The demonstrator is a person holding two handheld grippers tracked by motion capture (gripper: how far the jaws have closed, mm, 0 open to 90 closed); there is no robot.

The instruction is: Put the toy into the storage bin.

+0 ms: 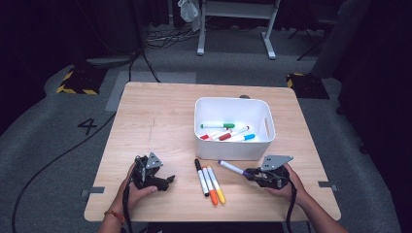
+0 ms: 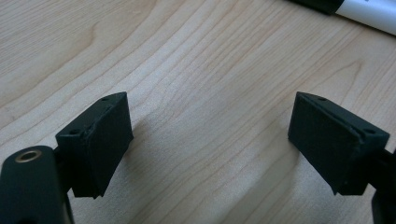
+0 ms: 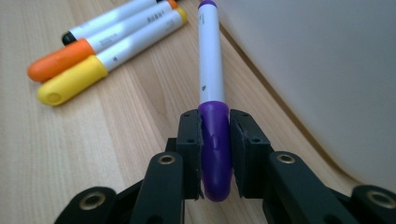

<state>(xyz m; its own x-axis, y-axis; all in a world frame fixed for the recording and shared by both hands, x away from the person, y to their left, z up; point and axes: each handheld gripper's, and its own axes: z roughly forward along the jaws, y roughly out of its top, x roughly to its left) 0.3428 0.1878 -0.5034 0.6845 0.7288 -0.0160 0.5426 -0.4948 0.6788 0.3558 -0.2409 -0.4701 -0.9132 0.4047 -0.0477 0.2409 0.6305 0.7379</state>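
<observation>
My right gripper [image 3: 215,140] is shut on the purple cap of a white-barrelled purple marker [image 3: 211,70], whose barrel points away toward the white bin's wall [image 3: 317,74]. From above, that marker [image 1: 232,167] sticks out left of my right gripper [image 1: 250,172], just in front of the bin [image 1: 233,149]. Three markers lie side by side on the table: black [image 1: 200,174], orange [image 1: 209,184] and yellow [image 1: 216,185]. My left gripper [image 1: 167,180] rests low at the table's front left. Its jaws [image 2: 210,140] stand wide apart over bare wood.
Inside the white bin lie several markers, among them a green one [image 1: 219,125], a red one [image 1: 224,136] and a blue one [image 1: 245,137]. The wooden table [image 1: 155,116] has bare surface on its left half. A black-capped marker end [image 2: 355,9] shows in the left gripper view.
</observation>
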